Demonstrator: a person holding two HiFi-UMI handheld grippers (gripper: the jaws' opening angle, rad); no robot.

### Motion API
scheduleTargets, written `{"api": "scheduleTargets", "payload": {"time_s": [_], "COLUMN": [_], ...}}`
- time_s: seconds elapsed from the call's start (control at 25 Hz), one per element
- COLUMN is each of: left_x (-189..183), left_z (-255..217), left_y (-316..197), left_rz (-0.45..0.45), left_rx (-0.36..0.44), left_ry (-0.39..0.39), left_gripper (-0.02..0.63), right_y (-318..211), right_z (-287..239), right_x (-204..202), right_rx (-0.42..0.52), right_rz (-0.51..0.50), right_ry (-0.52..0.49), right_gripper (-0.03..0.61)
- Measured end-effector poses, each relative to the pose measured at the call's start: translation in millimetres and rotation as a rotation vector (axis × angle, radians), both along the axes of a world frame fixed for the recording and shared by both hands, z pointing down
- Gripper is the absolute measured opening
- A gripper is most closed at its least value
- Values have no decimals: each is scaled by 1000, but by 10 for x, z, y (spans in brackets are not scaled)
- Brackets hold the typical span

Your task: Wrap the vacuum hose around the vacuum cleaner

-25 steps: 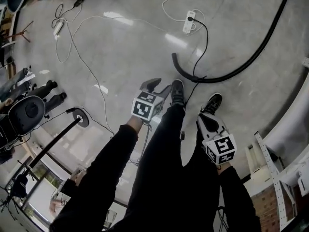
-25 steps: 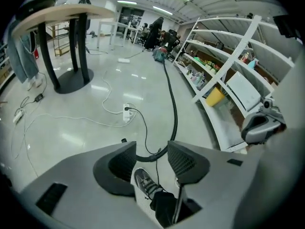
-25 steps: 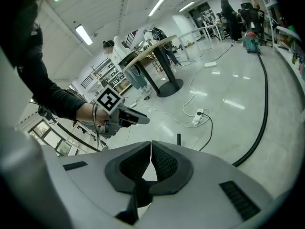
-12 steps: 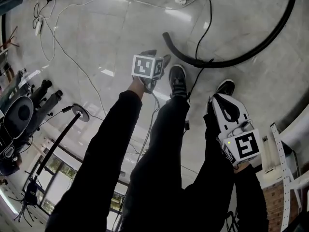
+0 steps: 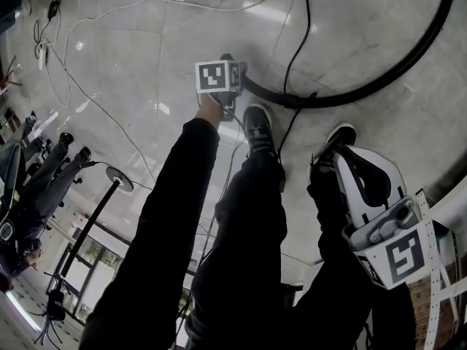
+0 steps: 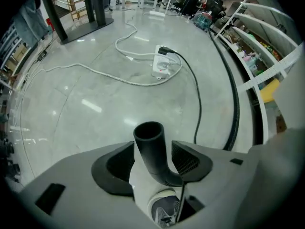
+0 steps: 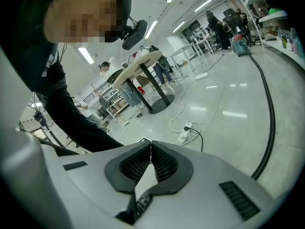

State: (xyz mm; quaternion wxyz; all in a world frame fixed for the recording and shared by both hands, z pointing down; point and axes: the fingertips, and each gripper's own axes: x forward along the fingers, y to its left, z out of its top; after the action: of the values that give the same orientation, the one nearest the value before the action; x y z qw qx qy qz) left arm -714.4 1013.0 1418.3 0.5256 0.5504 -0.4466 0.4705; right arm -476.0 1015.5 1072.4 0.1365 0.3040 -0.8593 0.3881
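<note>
Left gripper view: hose end point(image 6: 149, 140) between hand-held gripper's point(image 6: 152, 152) just-opened jaws.

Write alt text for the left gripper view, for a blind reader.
The open end of the black vacuum hose stands between the fingers of the left gripper, which have just been opening and do not clamp it. Beyond lie a shiny grey floor, a white power strip and cables.

A lab-like workshop — polished concrete floor point(image 5: 146, 49), trailing cables point(image 6: 119, 80), power strip point(image 6: 162, 67), metal shelving point(image 6: 267, 46).
</note>
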Motion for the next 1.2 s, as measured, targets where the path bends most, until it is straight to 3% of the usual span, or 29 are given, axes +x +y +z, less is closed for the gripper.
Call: {"api": "scheduleTargets", "payload": {"time_s": [0.16,0.32,0.44,0.52,0.8,1.0,1.2], "left_x": [-55,32,90,154,699,997,1239], "left_z": [-57,-562,-1006,-1358,-2726,-3707,-5028], "left_y": [-31,298,740,956,1001,791,425], "left_rz": [-51,-86,-109,-97,246,337,455], "left_rx": [-3,10,1,39,234,337,532], "left_ry": [-27,-37,-58,-72,-121,-124,-212], "left_gripper": [182,166,164,163,163,163,163], "right_y": [2,260,511,681,994,972,898], "right_z": [43,67,-35,-161,-563,-921,-1603], "right_x": [175,285,188,80,-41,73,211], "right_rx": [-26,-107,-192,-240,-282,-259,-171], "right_rz": [44,65,58,32,-55,-43,-98], "right_ry": [5,63,61,49,123,190,210], "right_gripper": [14,14,14,14,14,14,15]}}
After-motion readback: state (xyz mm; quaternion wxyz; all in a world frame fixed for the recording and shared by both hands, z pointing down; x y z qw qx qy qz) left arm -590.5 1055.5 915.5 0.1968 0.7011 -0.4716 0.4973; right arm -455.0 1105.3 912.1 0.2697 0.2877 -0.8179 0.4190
